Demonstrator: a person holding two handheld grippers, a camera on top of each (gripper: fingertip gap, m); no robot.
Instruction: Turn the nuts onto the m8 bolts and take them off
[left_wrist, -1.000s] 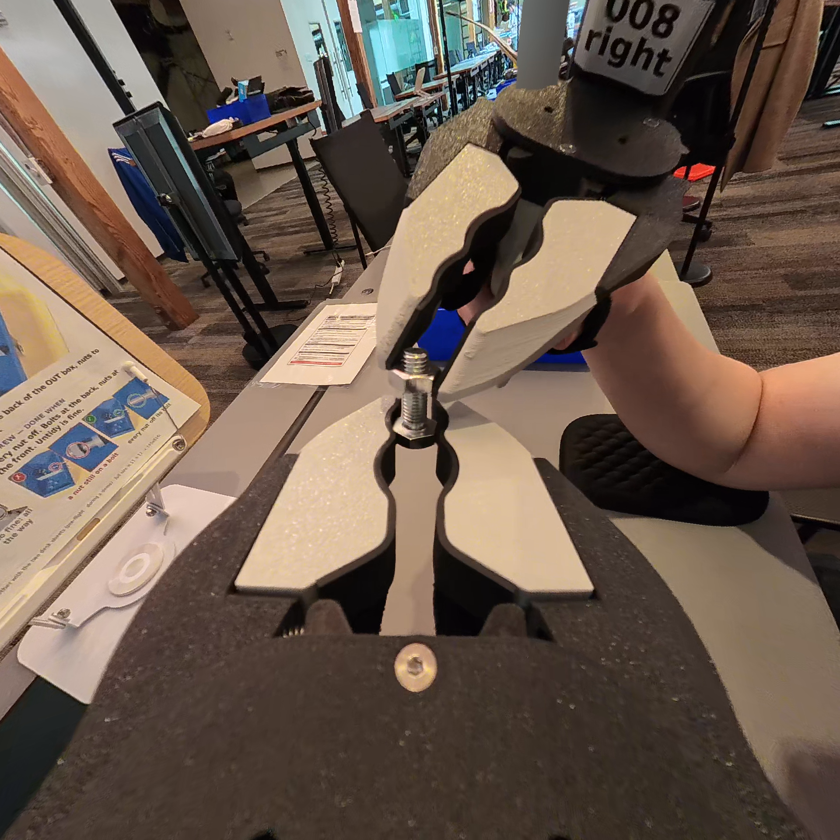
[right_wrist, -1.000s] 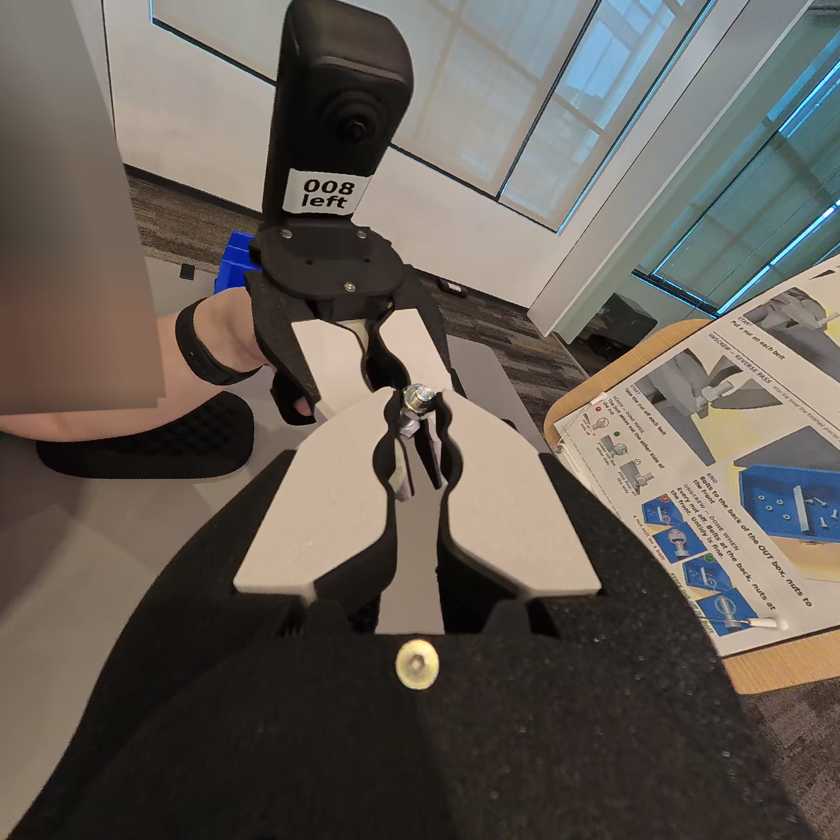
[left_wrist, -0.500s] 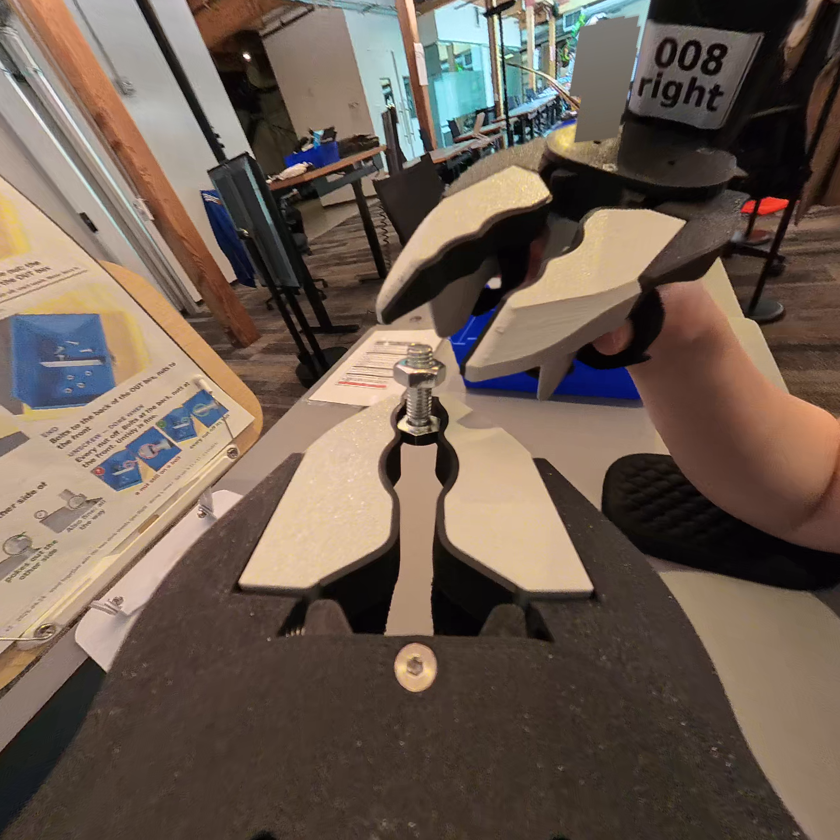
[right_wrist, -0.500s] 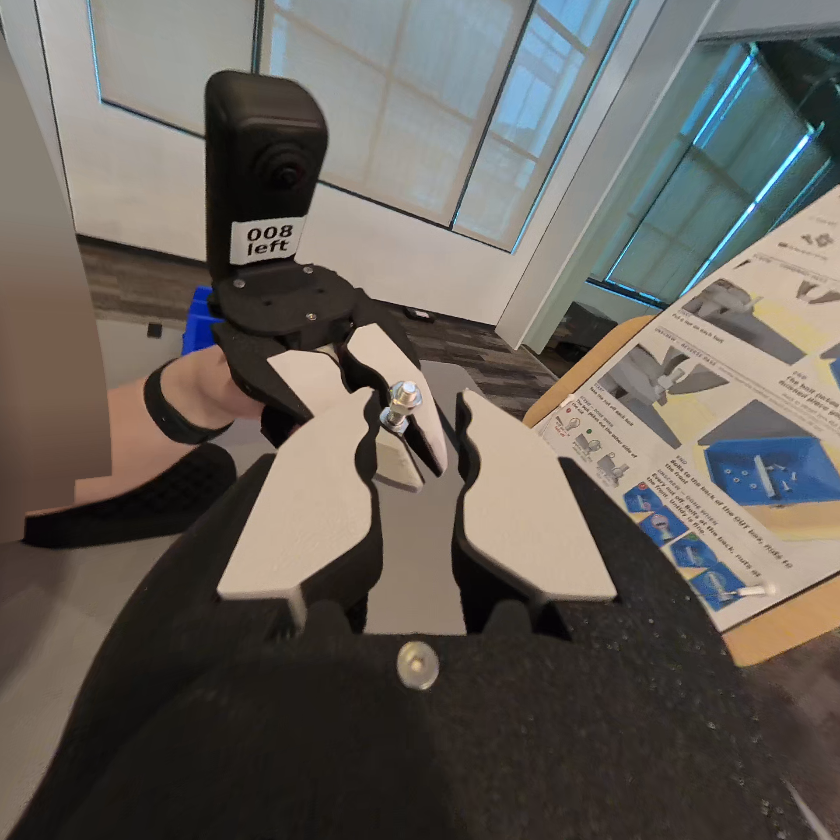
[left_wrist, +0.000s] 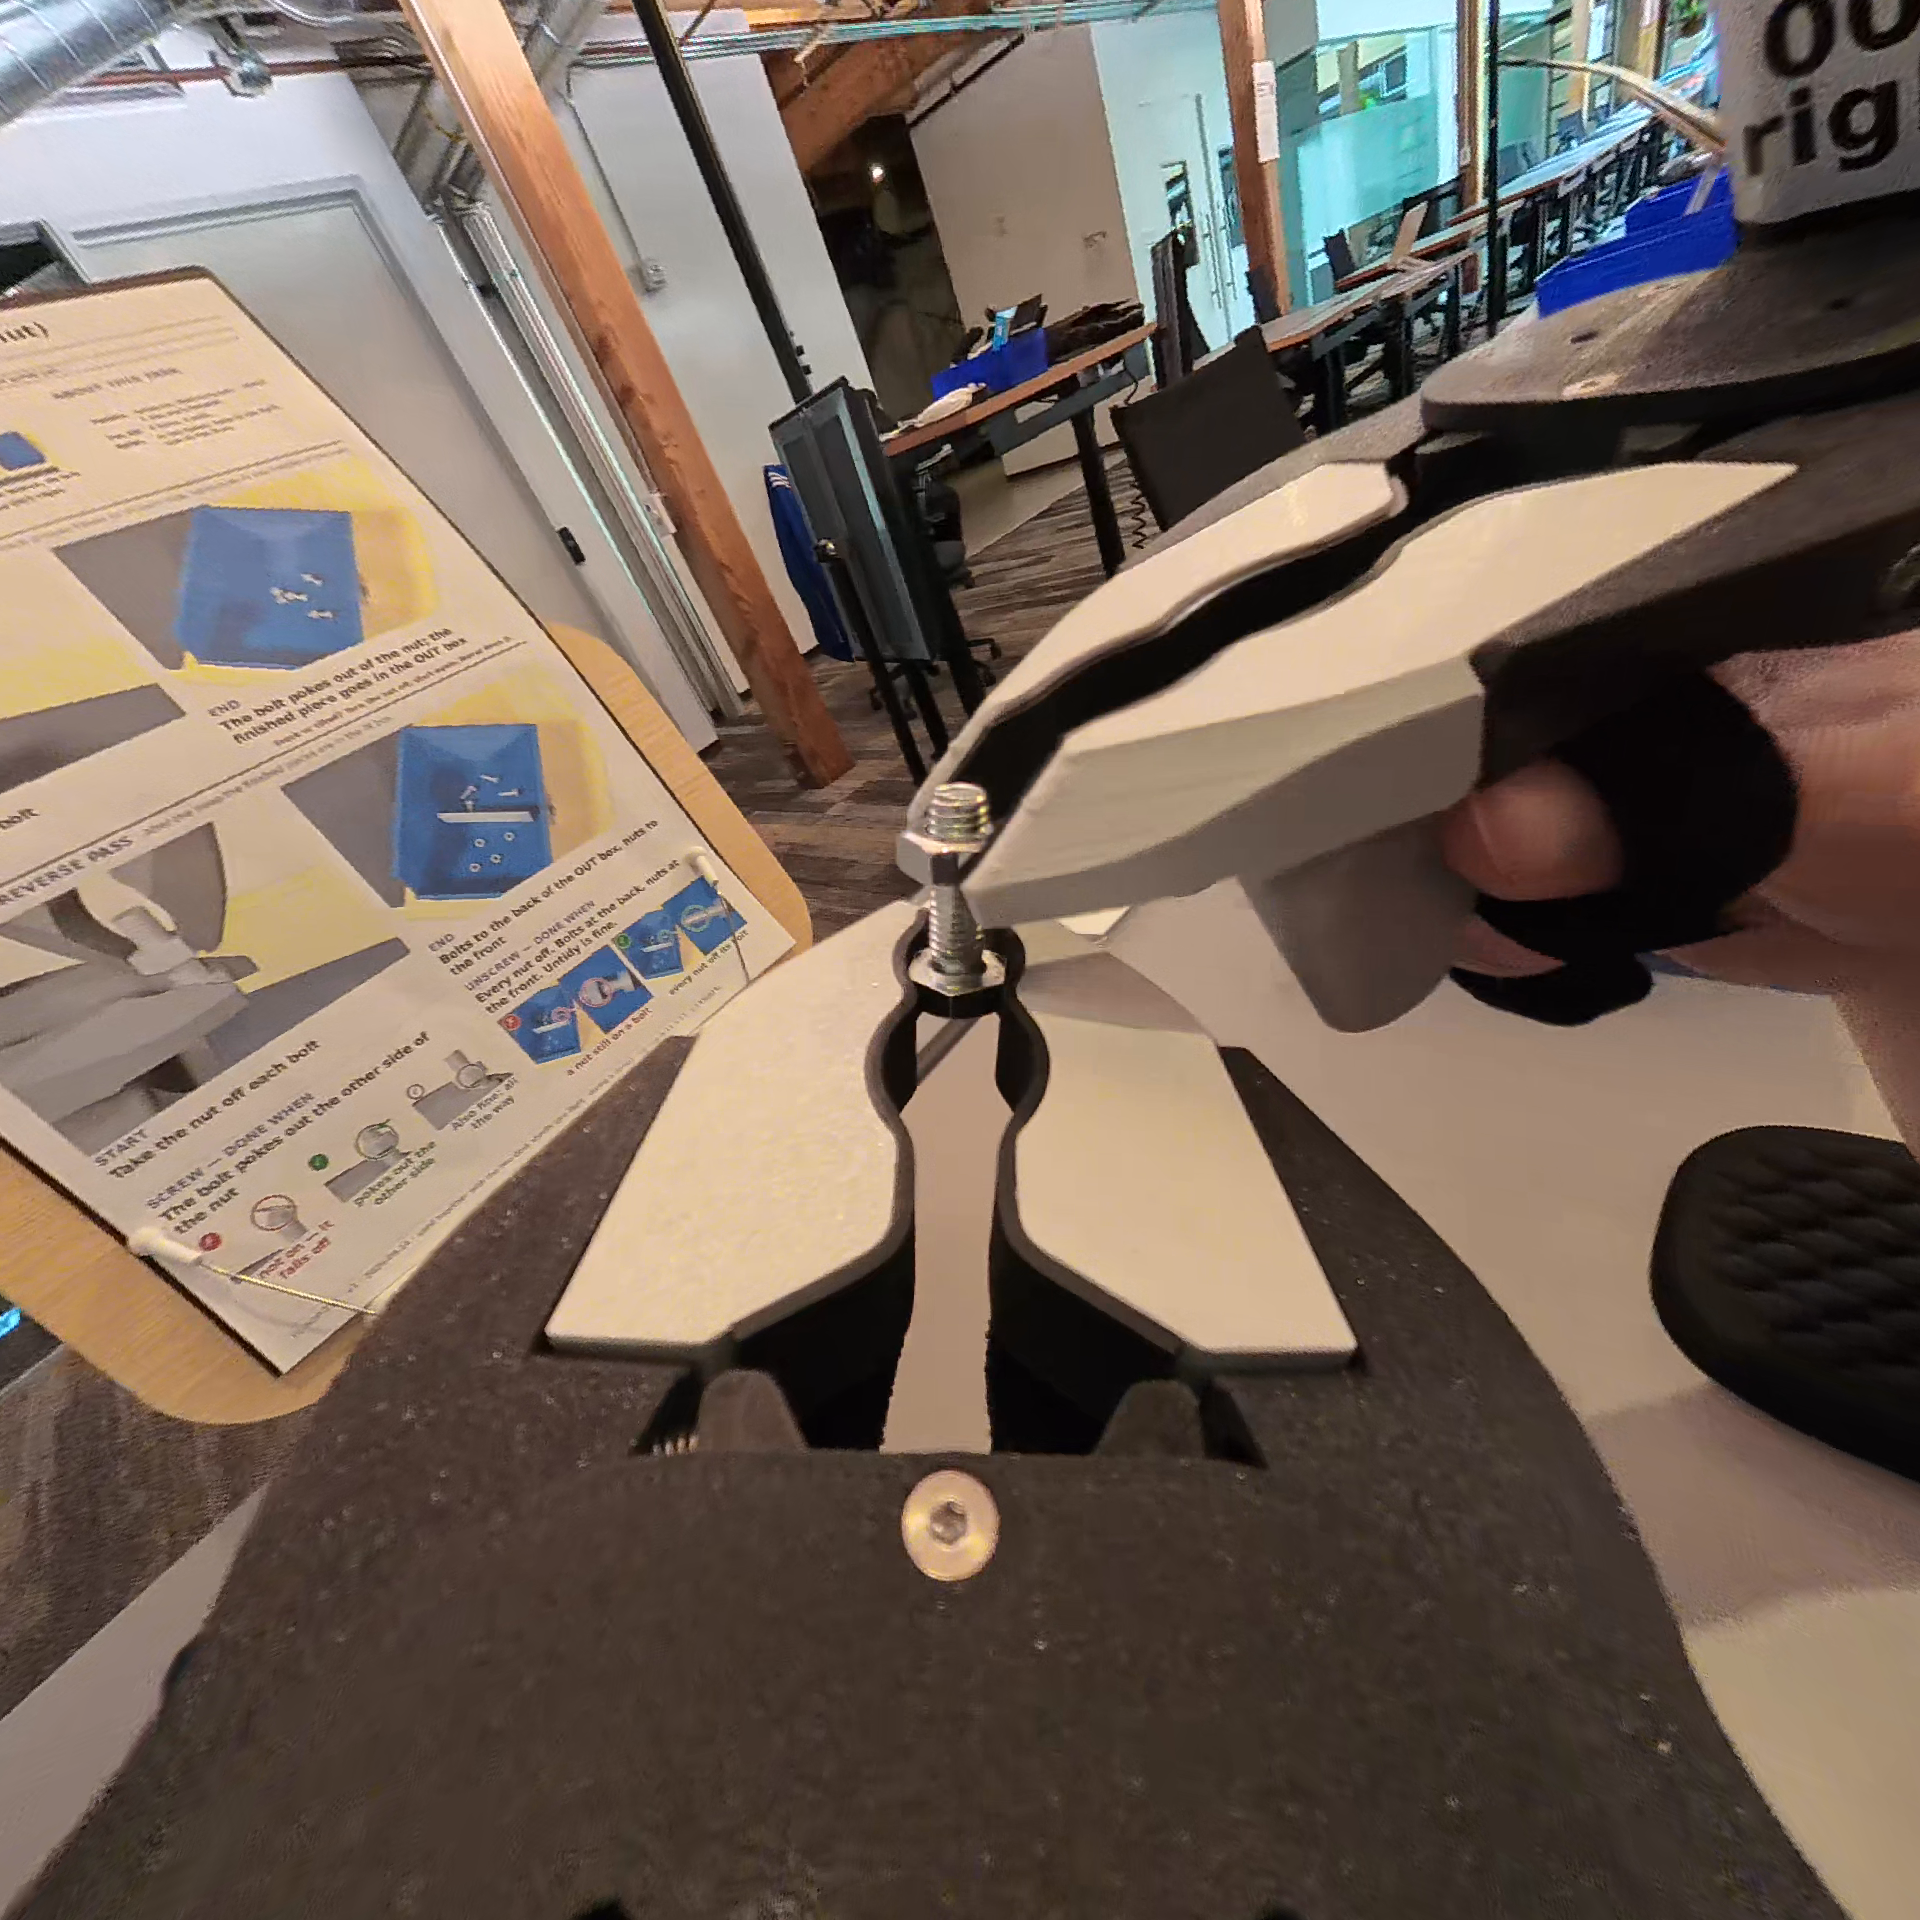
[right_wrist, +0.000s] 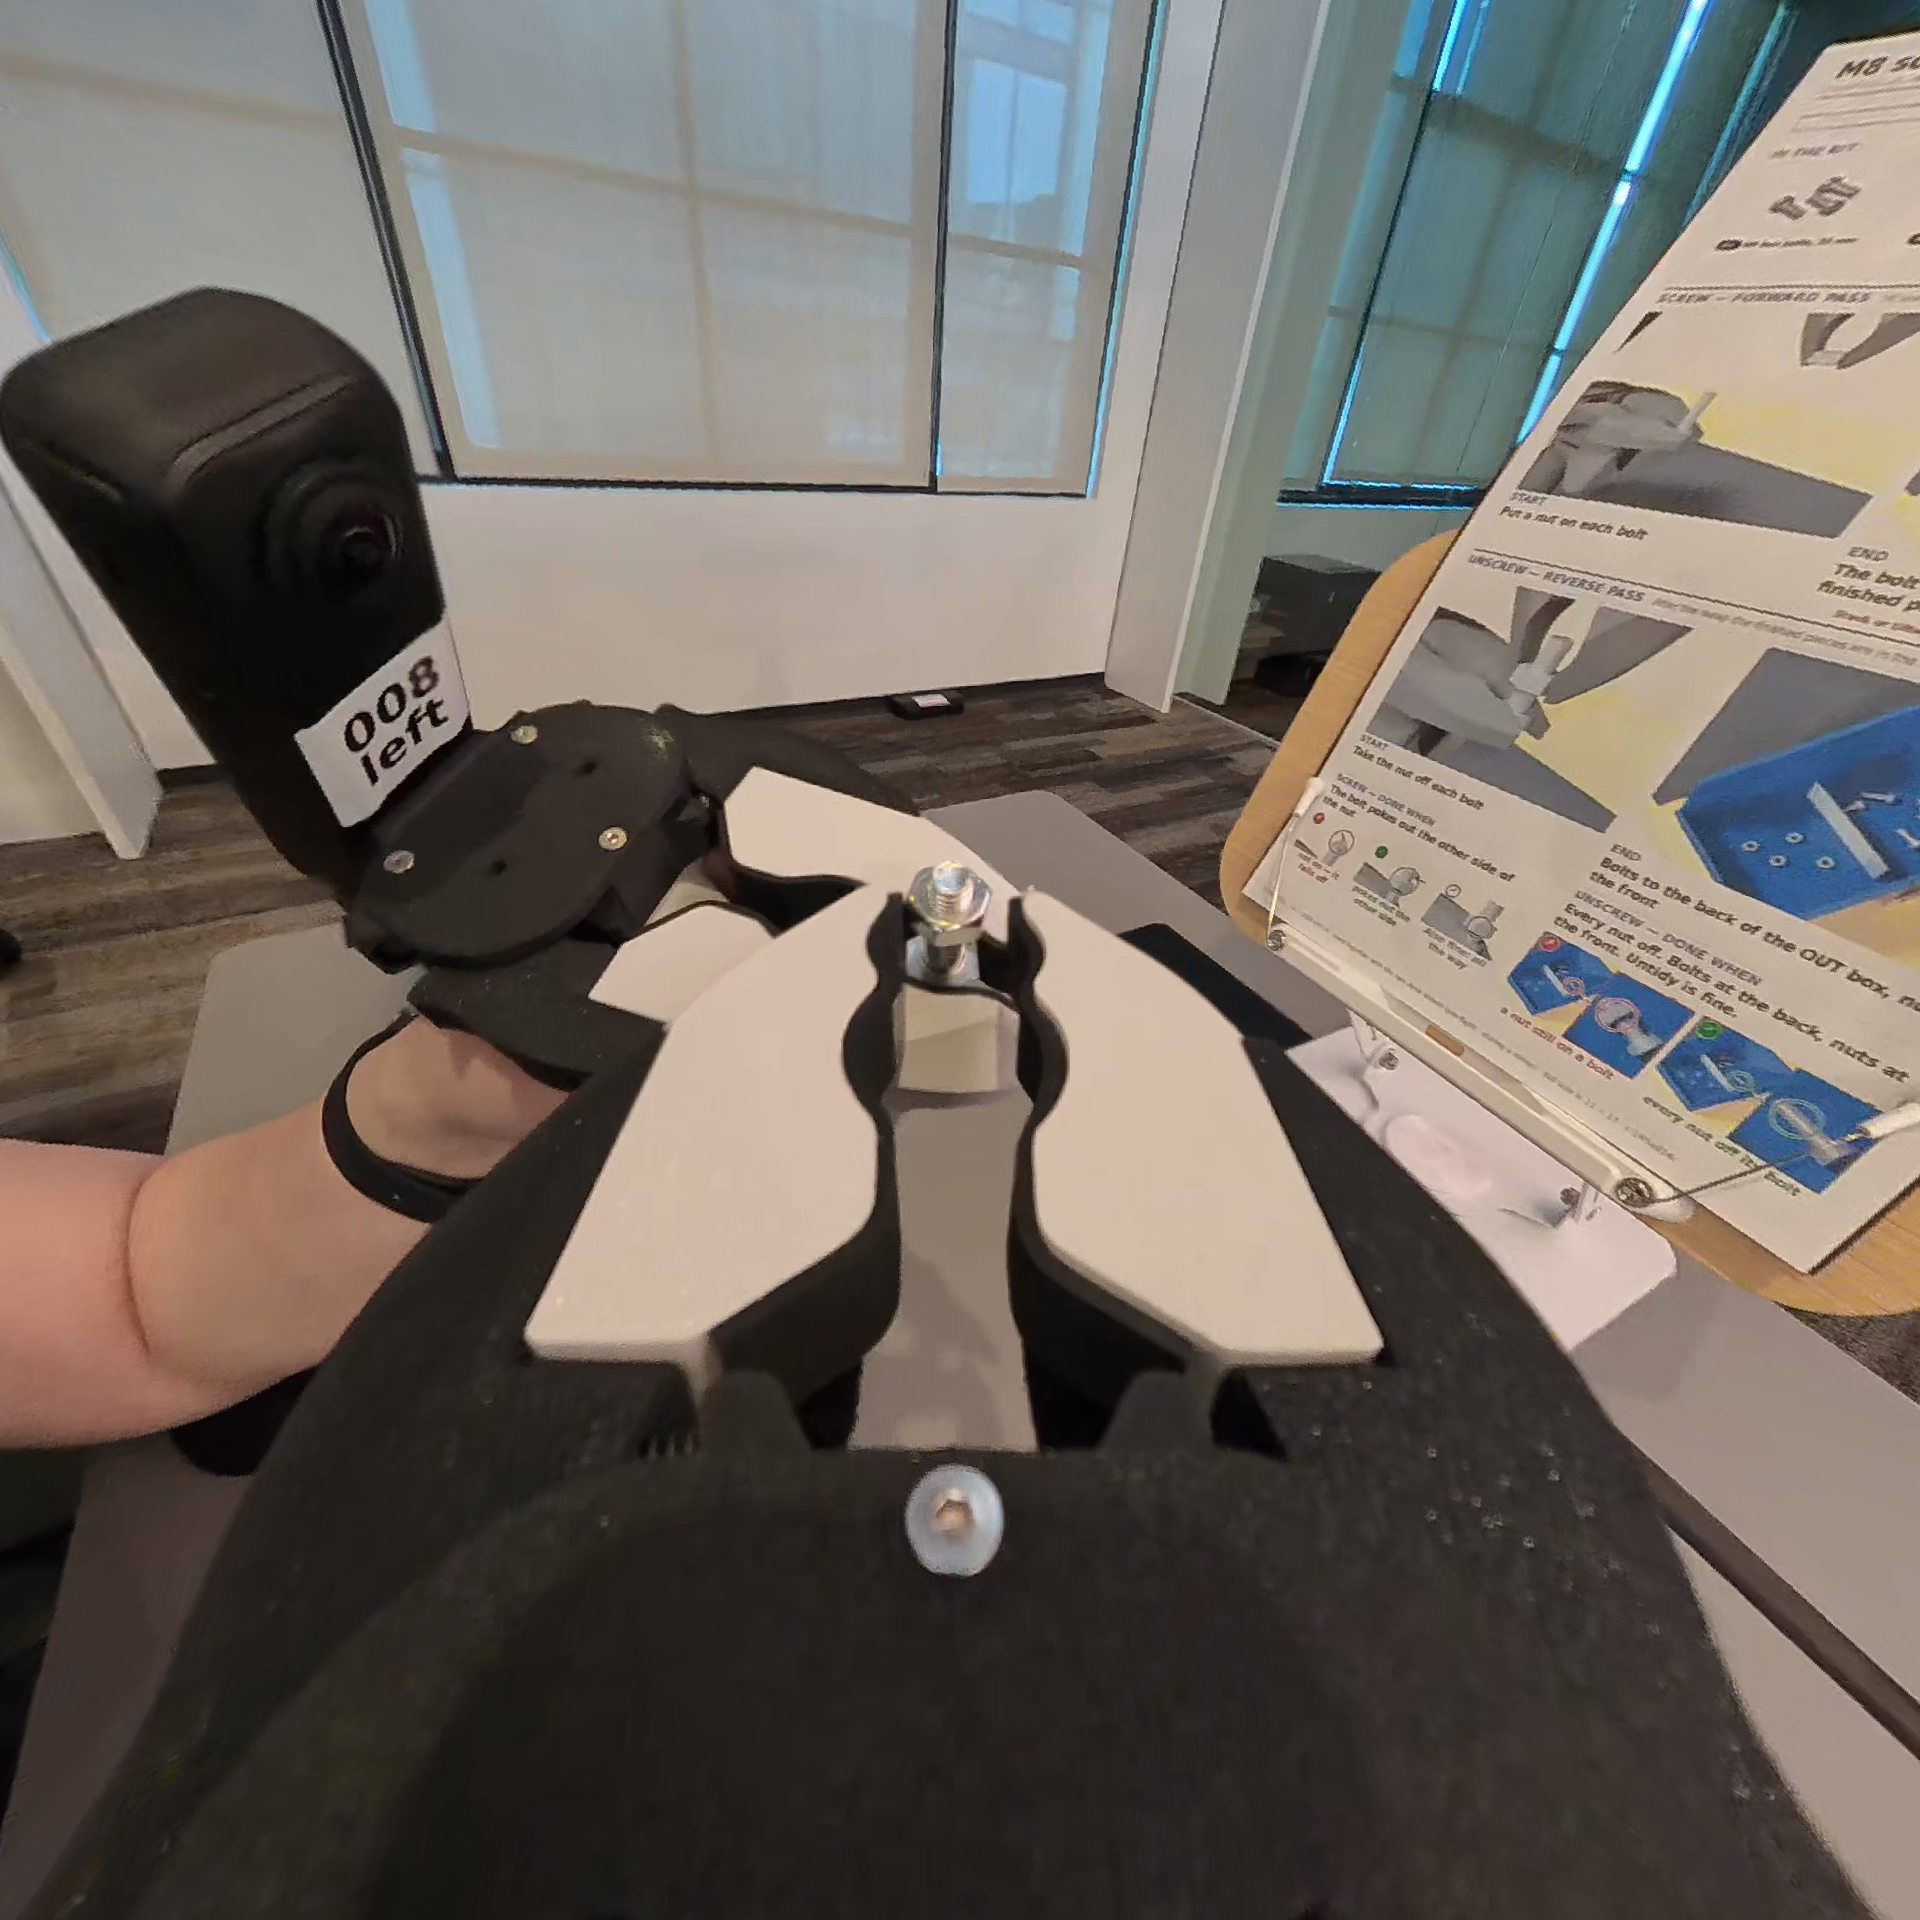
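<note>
**Between two sets of jaws, a nut is sitting near the bolt's tip**

Beyond both sets of jaws, the pale grey worktop (left_wrist: 1558, 1091) is carrying an illustrated instruction board (left_wrist: 343, 831), which is leaning on its stand off to the left gripper's left side. A black textured pad (left_wrist: 1808, 1288) is lying on the worktop to the right of the left jaws.

The left gripper (left_wrist: 958, 961) is pointing forward with its jaws clamped on the head end of the bolt (left_wrist: 951, 914), so the bolt's long axis is standing roughly upright out of the notch at the jaw tips, threaded end uppermost. The right gripper (right_wrist: 948, 940) is reaching in from the right and from above, a hand (left_wrist: 1621, 831) wrapped round its handle, and its jaws are closed on the nut (left_wrist: 940, 847); in the right wrist view the nut (right_wrist: 940, 920) is sitting between the jaw tips with the bolt's tip poking through it.

The nut is riding high on the thread, a few turns showing above it and a bare stretch of thread running down to the left jaws. Judging by this, the coming move is a twist of the right gripper about that upright axis, and the right gripper is the one placed for it. Which way it should turn cannot be told from here.
</note>
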